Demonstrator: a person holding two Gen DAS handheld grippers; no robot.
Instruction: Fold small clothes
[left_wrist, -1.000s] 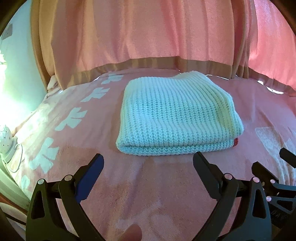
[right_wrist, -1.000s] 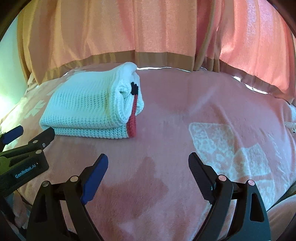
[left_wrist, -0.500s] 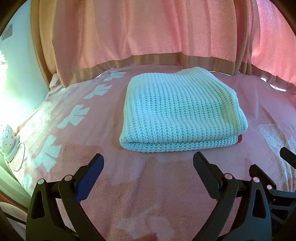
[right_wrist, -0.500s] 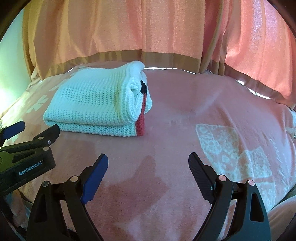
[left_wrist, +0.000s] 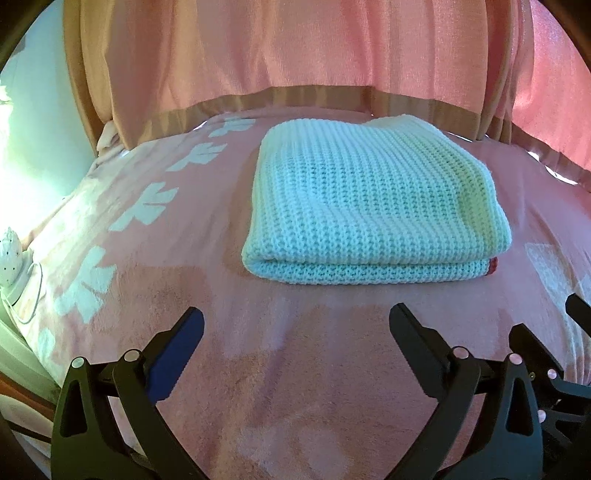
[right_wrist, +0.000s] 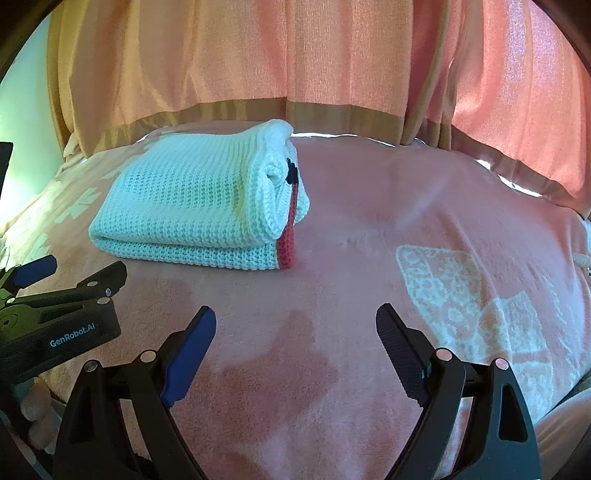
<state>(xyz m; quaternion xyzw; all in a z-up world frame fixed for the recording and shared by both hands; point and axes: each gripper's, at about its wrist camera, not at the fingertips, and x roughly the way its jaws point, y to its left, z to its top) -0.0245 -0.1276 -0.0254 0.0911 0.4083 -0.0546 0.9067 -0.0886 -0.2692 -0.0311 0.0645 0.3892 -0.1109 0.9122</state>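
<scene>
Here: left gripper fingers apart, angled down | right gripper likewise; folded knit untouched

Warm pink backlight through the curtains — glare at left, fisheye-bent edges.

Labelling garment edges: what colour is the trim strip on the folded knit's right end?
Red, with a small black bit at its top, on the white knit. Trim shows best in the right wrist view.

knit wht (red edge) | blanket pink w/ wht motifs
</scene>
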